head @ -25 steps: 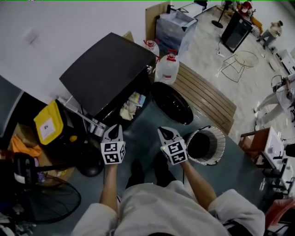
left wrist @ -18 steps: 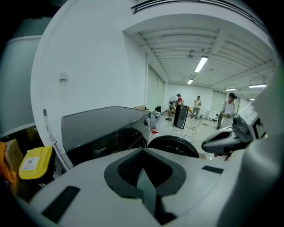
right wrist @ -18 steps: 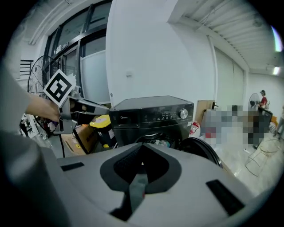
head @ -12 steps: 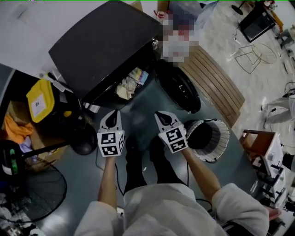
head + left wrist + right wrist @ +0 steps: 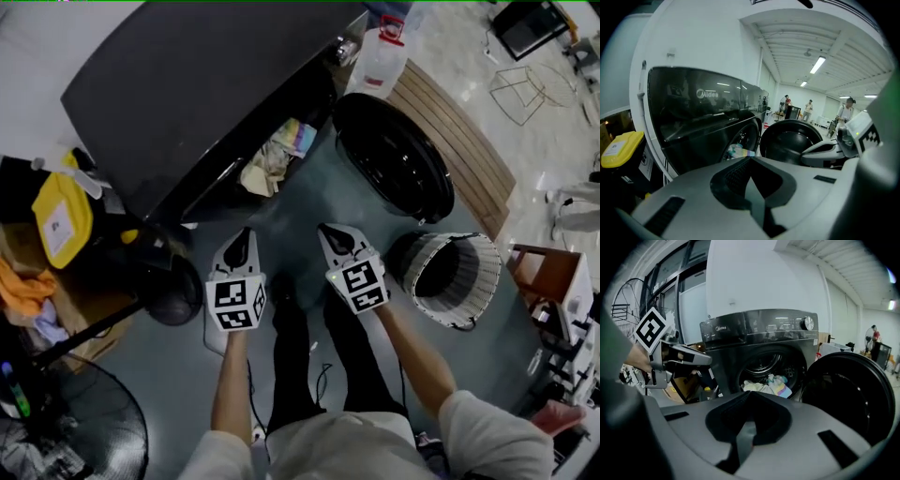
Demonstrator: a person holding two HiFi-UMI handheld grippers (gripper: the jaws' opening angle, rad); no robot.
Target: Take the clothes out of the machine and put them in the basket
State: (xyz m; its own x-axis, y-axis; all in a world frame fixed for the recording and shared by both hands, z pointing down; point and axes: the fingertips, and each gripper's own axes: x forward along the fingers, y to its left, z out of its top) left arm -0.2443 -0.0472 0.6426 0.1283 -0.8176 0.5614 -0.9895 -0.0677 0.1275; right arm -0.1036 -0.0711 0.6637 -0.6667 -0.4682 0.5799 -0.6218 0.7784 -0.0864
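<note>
Both grippers, left and right, lower than second ago, nearer machine front. Clothes heaped at drum mouth, spilling over lip. Door swung open; basket on floor beside right gripper. Both sets of fingers pressed together, empty. Risk: reaching in unopened shoves clothes deeper; loose piece dragged over lip may drop short of basket.

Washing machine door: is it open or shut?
Open. The round door stands swung wide beside the washing machine, and clothes show in its opening.
</note>
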